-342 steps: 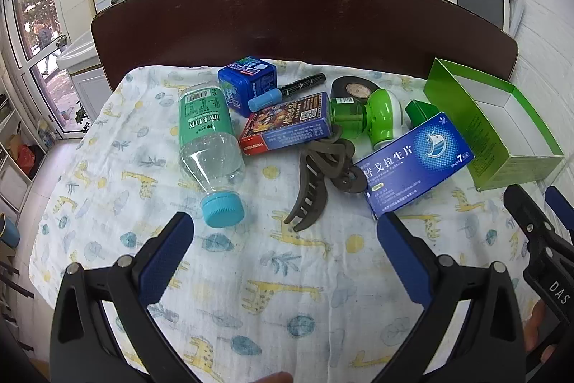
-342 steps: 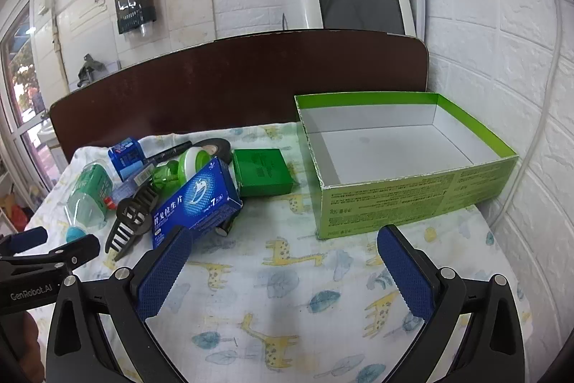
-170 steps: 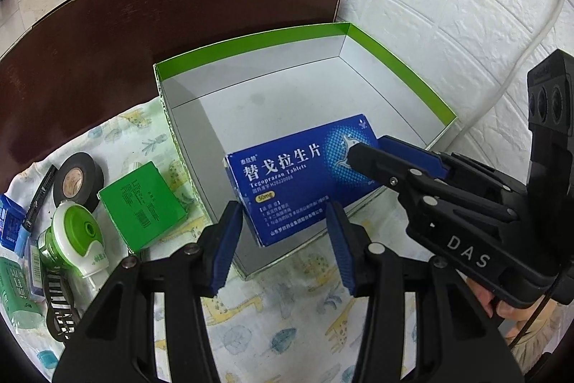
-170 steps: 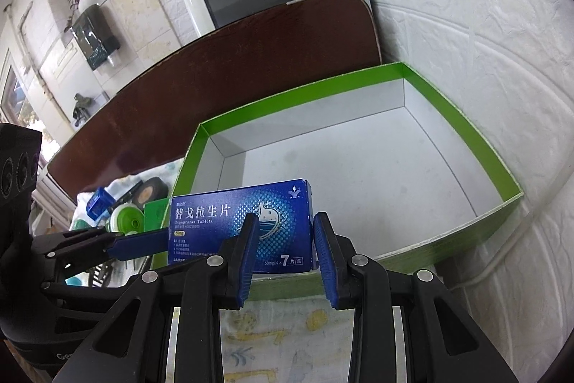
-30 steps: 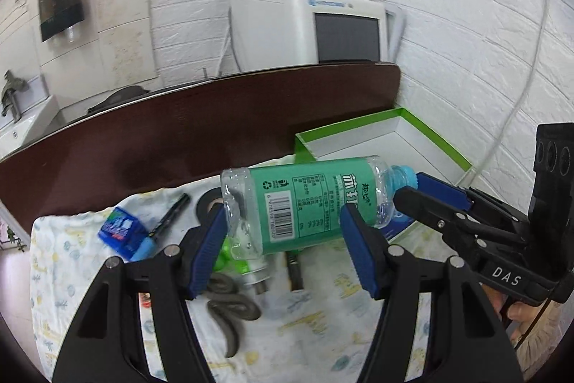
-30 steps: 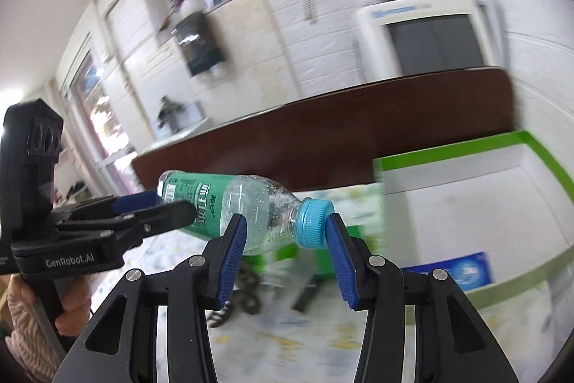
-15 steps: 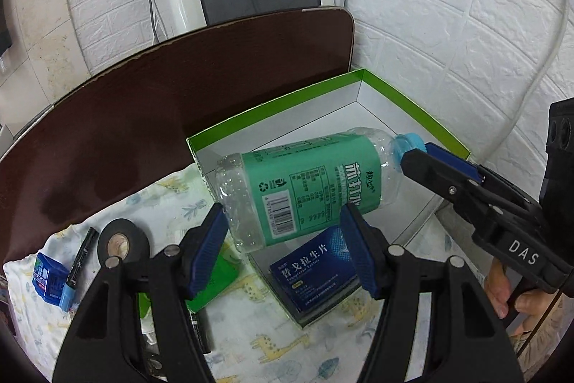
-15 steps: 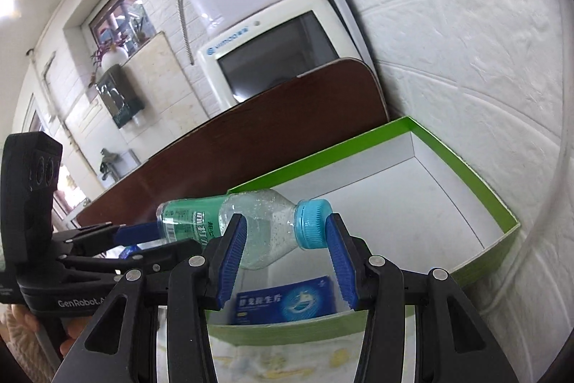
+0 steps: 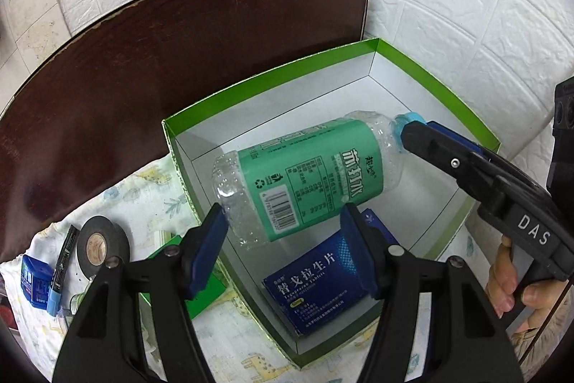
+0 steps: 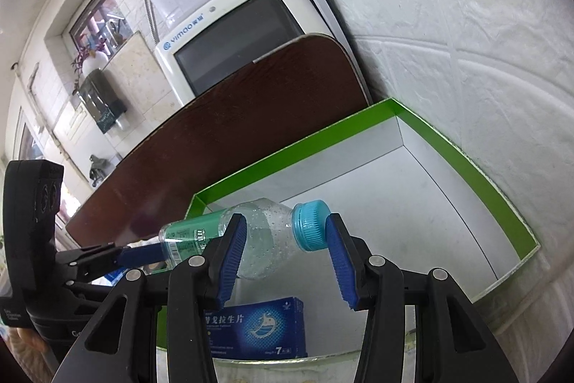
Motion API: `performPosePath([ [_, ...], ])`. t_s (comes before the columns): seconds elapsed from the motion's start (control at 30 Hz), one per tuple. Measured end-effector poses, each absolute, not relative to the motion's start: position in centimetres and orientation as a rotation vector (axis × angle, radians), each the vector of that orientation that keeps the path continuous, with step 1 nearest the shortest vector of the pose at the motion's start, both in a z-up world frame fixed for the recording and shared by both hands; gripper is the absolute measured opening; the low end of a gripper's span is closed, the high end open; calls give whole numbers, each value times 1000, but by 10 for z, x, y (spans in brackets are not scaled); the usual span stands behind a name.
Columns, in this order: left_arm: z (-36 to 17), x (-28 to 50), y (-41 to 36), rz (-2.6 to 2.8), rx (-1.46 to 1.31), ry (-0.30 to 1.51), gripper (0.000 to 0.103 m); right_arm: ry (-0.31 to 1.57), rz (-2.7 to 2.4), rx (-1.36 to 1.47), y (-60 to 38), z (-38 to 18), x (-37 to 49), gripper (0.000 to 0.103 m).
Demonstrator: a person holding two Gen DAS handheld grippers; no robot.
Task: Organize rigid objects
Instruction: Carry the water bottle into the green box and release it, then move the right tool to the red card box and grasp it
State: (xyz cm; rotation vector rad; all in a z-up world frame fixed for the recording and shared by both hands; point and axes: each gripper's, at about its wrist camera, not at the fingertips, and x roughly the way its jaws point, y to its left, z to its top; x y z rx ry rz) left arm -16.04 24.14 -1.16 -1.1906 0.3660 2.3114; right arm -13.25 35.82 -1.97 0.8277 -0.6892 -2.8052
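A clear plastic bottle with a green label (image 9: 308, 174) and a blue cap (image 10: 311, 224) lies sideways in the air over the green-rimmed white box (image 9: 445, 96). My left gripper (image 9: 283, 232) is shut on the bottle's base end. My right gripper (image 10: 285, 248) is shut on its neck and cap end; it shows in the left wrist view (image 9: 448, 153) too. A blue medicine box (image 9: 319, 286) lies in the near corner of the box, also in the right wrist view (image 10: 258, 329).
On the giraffe-print cloth (image 9: 150, 196) left of the box lie a black tape roll (image 9: 102, 244), a marker (image 9: 61, 271), a small blue box (image 9: 34, 282) and a green packet (image 9: 201, 297). A dark wooden headboard (image 9: 143, 67) stands behind; a white brick wall (image 9: 466, 6) is at the right.
Both grippers have carried the bottle further right and down over the box, and its cap end now sits lower inside the rim. The medicine box has not moved.
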Motion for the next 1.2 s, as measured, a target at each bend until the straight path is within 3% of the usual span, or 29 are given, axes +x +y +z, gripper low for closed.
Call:
performPosePath([
  [0.63,0,-149,217,2334,-1157,379,65,-674,-2843,835,351,-13,-126,49],
  [1.2,23,-126,63,2630,-1109,117,72,-407,-2707,818,237,27,-107,49],
])
